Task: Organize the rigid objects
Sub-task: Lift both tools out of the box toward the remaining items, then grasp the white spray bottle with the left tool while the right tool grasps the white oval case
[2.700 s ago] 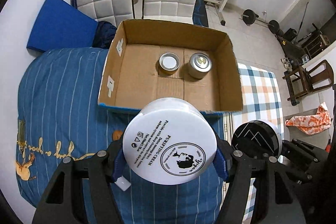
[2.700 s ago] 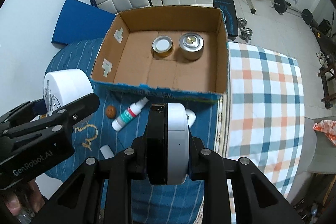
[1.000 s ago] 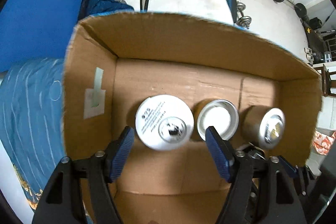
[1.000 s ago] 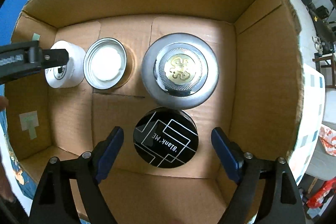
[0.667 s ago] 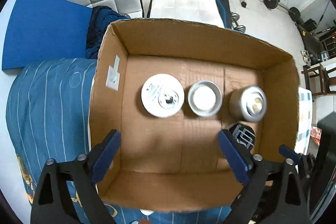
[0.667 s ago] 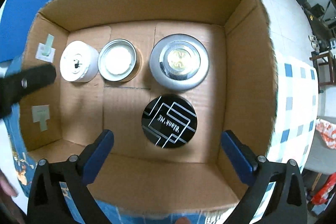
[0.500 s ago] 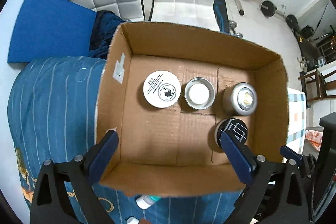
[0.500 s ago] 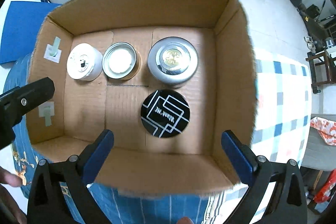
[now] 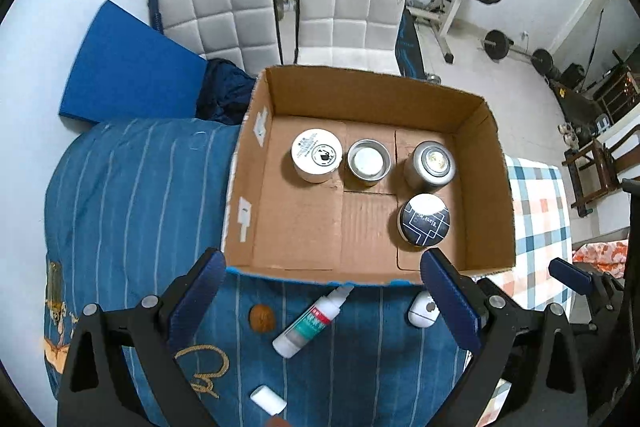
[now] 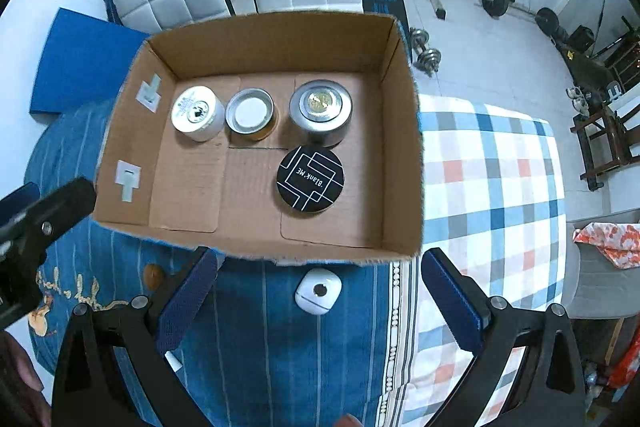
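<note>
Both views were evenly and brightly lit, soft shadows were cast inside the cardboard box (image 9: 486, 187), focus was held throughout, and strong fisheye bending with black vignetting was seen at the corners.

left wrist view: above the near edge of the cardboard box (image 9: 368, 167), looking down and forward; box at frame centre, mid-distance
right wrist view: same direction, set further right; box (image 10: 264, 147) centre-left, checked cloth (image 10: 492, 187) at right
shared: box interior, blue striped cover (image 9: 132, 195), white chairs (image 9: 352, 7) at top
</note>
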Tool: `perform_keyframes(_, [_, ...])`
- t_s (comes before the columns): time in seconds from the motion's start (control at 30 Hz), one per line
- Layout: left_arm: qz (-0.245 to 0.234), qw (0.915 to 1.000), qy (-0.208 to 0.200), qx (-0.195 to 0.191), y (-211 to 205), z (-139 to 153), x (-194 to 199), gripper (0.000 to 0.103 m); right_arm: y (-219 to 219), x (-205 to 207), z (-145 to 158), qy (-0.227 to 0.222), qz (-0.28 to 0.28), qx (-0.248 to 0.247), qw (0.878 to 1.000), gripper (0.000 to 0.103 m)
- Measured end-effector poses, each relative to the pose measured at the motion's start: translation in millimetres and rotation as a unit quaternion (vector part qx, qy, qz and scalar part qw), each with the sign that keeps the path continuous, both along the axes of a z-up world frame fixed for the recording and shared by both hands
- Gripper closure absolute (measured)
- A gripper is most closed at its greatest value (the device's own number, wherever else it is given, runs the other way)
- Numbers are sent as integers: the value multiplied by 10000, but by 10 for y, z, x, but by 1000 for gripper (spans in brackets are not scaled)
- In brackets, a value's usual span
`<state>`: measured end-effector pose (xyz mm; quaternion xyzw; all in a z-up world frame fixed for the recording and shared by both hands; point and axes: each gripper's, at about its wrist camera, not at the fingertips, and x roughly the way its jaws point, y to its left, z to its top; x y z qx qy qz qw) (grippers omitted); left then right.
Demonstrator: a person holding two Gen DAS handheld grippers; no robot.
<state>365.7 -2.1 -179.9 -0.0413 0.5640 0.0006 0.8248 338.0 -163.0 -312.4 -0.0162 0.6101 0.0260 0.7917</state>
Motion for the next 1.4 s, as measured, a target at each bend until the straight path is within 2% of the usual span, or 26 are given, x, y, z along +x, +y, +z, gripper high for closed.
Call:
perform_keyframes(0.13, [41,10000,20,-75,86,39,-205,3,-68,-178,83,-56,-7,112,9999,0])
perform_keyframes(0.27, [-8,9997,235,72,114,-150,-419,3,-156,-327,-55,162,-91,221,9996,0])
perform_keyframes(0.37, [-25,9977,651,205,133,-507,-524,3,-216,-438,-290,412,-159,252,9987,0])
perform_keyframes(0.47, [-94,9932,940,680,73,-929,-577,3,-240,-531,-588,713,-169,414,9965,0])
perform_keyframes(0.6, [-367,9885,1284,714,-48,-1382,-543,5,-211,-614,-964,964,-165,476,9941,0])
perform_keyframes(0.67, [-466,9855,1466,715,-105,-1603,-497,12,-199,-613,-1156,1083,-228,517,9925,0])
perform_keyframes(0.7, [-518,9840,1550,713,-133,-1700,-466,21,-200,-605,-1236,1121,-280,531,9919,0])
perform_keyframes(0.73, [-556,9821,1647,720,-156,-1794,-433,24,-204,-590,-1318,1148,-343,561,9912,0])
perform_keyframes(0.8, [-588,9797,1777,710,-183,-1941,-373,25,-218,-554,-1460,1180,-483,571,9902,0])
perform_keyframes(0.87, [-590,9774,1906,694,-198,-2082,-318,29,-232,-514,-1601,1246,-634,613,9883,0])
perform_keyframes(0.93, [-545,9753,2054,609,-192,-2184,-288,44,-260,-476,-1719,1315,-865,729,9848,0])
perform_keyframes(0.97, [-515,9744,2105,596,-190,-2230,-276,47,-270,-461,-1757,1317,-951,797,9835,1])
perform_keyframes(1.0, [-472,9745,2113,590,-184,-2261,-270,54,-277,-445,-1793,1314,-1039,870,9820,1])
perform_keyframes(1.03, [-429,9742,2139,580,-176,-2277,-270,58,-278,-424,-1830,1307,-1138,902,9807,2])
perform_keyframes(1.13, [-259,9752,2151,452,-150,-2284,-296,60,-240,-371,-1892,1198,-1296,746,9815,17])
perform_keyframes(1.2, [-151,9752,2160,467,-134,-2290,-366,63,-192,-355,-1920,1180,-1273,599,9830,40])
perform_keyframes(1.3, [-57,9740,2212,476,-155,-2295,-454,68,-120,-381,-1914,1091,-1202,290,9863,53])
perform_keyframes(1.4, [49,9736,2253,363,-197,-2321,-589,71,-88,-457,-1927,1130,-1072,211,9876,53])
